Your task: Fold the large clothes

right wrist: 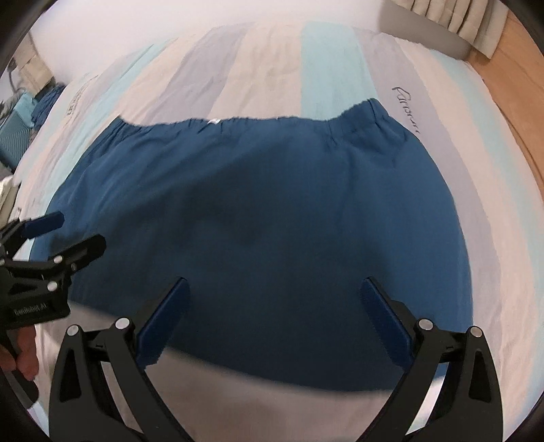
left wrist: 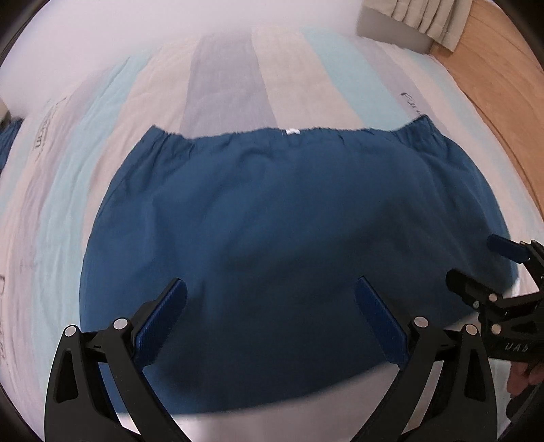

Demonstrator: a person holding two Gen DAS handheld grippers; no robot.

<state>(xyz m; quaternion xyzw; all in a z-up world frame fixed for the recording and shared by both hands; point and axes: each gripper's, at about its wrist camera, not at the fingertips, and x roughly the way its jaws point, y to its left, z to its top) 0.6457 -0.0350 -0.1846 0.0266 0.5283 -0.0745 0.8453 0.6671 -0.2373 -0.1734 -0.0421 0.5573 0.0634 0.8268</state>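
I have both grippers hanging over the near edge of the blue garment (left wrist: 289, 238), which lies flat on the striped bed sheet (left wrist: 224, 78) with its elastic waistband (left wrist: 292, 131) on the far side from me. My left gripper (left wrist: 270, 316) has its fingers spread wide and holds nothing; my right gripper (right wrist: 277, 316) is spread the same way, also empty, so I judge I am between folds, lining up for a grasp. The next move, as I read it, calls for lowering each gripper to the garment's near hem, pinching both layers there, and carrying that hem toward the waistband without dragging the cloth askew. The left view shows the wood floor (left wrist: 493, 85) and curtain (left wrist: 418, 17) past the waistband's right end, and the right gripper at the garment's right edge; the right view instead shows clutter, too blurred to name, past the garment's left edge, and the left gripper there
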